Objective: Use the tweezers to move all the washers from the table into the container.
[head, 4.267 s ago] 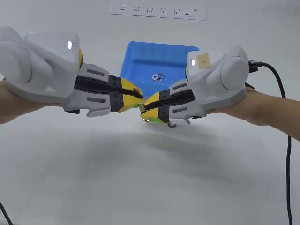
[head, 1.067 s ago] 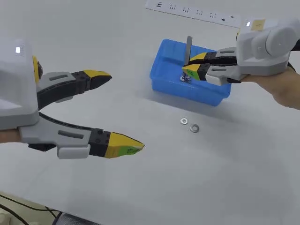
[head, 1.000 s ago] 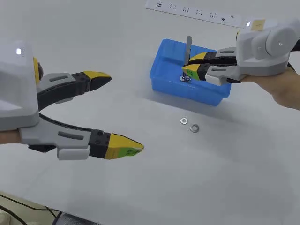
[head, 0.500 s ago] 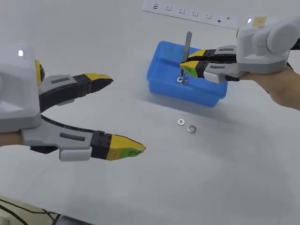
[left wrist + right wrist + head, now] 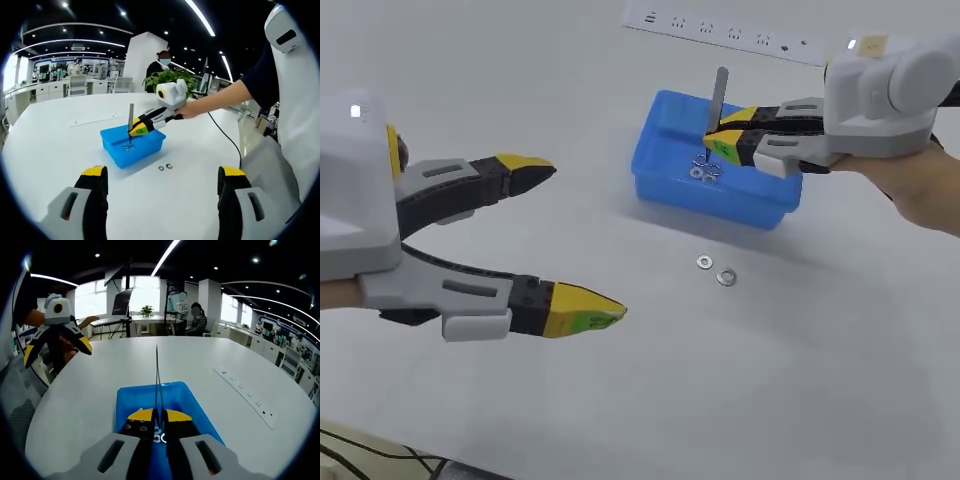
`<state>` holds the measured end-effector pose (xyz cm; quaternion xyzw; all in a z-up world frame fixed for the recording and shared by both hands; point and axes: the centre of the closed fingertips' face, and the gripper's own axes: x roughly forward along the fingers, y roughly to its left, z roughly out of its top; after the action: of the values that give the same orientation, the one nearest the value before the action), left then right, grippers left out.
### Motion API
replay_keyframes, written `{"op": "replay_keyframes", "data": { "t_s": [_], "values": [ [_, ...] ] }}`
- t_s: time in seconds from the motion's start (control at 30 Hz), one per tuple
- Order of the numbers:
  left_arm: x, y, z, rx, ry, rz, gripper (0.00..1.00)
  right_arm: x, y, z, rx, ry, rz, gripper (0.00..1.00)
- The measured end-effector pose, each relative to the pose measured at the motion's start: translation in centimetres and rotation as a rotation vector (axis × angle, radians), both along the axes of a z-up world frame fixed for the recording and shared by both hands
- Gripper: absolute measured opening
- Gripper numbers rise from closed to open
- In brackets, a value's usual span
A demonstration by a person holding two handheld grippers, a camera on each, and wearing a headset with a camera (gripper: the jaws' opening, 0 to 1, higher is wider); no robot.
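Tweezers (image 5: 720,88) stood nearly upright, clamped betw. the shut jaws of the right gripper (image 5: 723,146), with tips down over the blue container (image 5: 665,188). Some washers (image 5: 701,172) lay inside. Two more washers (image 5: 705,262) lay on the table (image 5: 770,380) just in front of it, close to each other. The left gripper (image 5: 578,238) hung with jaws wide apart, holding nothing, well apart from the work. Risk, in my judgement: the washers look thin & flat on a smooth top, so the tips may slide off or flick one away. Also the tweezers may twist in the jaws if pressed down hard.
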<state>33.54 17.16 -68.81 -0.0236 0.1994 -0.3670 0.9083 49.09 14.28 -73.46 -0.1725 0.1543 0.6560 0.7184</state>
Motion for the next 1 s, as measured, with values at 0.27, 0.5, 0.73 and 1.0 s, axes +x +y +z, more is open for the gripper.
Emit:
{"op": "replay_keyframes", "data": {
  "t_s": [0.27, 0.5, 0.73, 1.0],
  "values": [
    [1.1, -0.7, 0.5, -0.021, -0.017, -0.001, 0.96, -1.2, -0.1, 1.0, 0.016, -0.007, 0.024, 0.07],
    [6.1, -1.1, 3.7, -0.081, -0.147, 0.060, 0.91, -2.0, -0.5, 1.6, 0.025, -0.009, 0.051, 0.07],
    [11.1, -2.1, 4.3, -0.087, -0.201, 0.042, 0.76, -2.2, -0.5, 1.6, 0.020, -0.014, 0.062, 0.07],
    [12.8, -4.7, 4.4, -0.068, -0.232, -0.102, 0.46, -2.6, -0.5, 1.9, 0.010, -0.042, 0.101, 0.06]
  ]
}}
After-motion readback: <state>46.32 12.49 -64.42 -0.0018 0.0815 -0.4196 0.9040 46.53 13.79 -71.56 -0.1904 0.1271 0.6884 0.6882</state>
